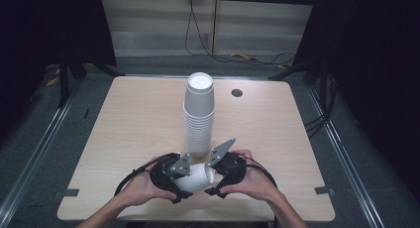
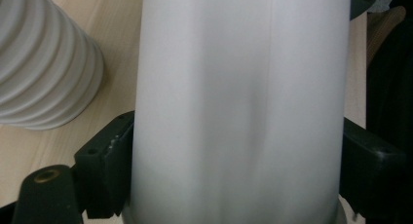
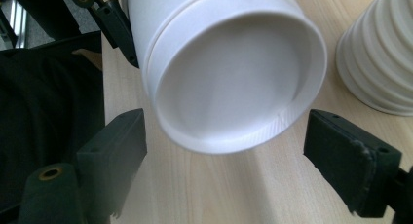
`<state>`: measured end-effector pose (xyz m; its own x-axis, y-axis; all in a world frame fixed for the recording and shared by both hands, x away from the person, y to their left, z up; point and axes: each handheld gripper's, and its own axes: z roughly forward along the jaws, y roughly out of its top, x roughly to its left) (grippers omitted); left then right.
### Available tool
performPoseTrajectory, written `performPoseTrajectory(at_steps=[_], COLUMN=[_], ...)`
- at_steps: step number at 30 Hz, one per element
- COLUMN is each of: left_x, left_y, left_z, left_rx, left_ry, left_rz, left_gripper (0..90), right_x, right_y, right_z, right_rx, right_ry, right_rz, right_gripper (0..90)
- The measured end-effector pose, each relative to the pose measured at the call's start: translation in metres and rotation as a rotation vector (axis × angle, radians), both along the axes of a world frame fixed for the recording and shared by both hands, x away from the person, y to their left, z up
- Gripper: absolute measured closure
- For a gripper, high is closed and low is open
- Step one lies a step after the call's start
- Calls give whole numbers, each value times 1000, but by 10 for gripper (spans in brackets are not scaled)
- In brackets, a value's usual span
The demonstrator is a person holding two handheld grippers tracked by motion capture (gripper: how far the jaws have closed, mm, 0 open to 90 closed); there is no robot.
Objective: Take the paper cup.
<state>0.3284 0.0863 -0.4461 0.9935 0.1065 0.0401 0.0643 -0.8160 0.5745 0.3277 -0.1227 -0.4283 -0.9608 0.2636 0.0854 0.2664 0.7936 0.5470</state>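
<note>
1. The left claw [image 1: 184, 178] is pinching a single white paper cup [image 1: 196, 177] by its sides. In the left gripper view both black jaws press flat against the cup wall [image 2: 238, 107], which looks slightly dented between them.
2. The cup lies on its side in that grip, just above the near edge of the tabletop [image 1: 124, 134], with its mouth turned toward the right claw [image 1: 214, 174]. Held this way, the rim is probably being offered for the other hand to take.
3. The right claw is spread. In the right gripper view its two jaws stand apart on either side of the cup's rim [image 3: 243, 136], not touching it, so it seems lined up to close on the cup or steady it.
4. A tall stack of cups [image 1: 199, 114] stands upside down on the tabletop just beyond both claws, close beside the held cup; its ribbed foot appears at the edge of both gripper views [image 3: 380, 58].
5. Judging from this, the single cup belongs with the stack, either just taken off or about to go on.
</note>
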Motion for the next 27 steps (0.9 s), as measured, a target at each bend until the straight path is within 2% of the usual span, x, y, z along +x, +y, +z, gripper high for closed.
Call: performPoseTrajectory(at_steps=[2,10,21,22,27], left_x=[-2,-5,-8,-8,-10], left_y=[-1,-7,-10,-10,-10], left_z=[-1,-4,-3,-3,-4], left_rx=[-7,15,20,19,22], left_ry=[9,7,13,14,12], left_rz=[2,-17,-45,-45,-57], left_gripper=[149,147,147,147,147], right_x=[0,-1,-3,-3,-4], right_y=[2,12,18,18,22], right_z=[0,-2,-4,-5,-7], right_rx=[-4,-24,-11,-9,-15], right_ry=[-2,11,26,34,40], right_rz=[5,43,62,79,92], right_gripper=[156,157,159,159,165])
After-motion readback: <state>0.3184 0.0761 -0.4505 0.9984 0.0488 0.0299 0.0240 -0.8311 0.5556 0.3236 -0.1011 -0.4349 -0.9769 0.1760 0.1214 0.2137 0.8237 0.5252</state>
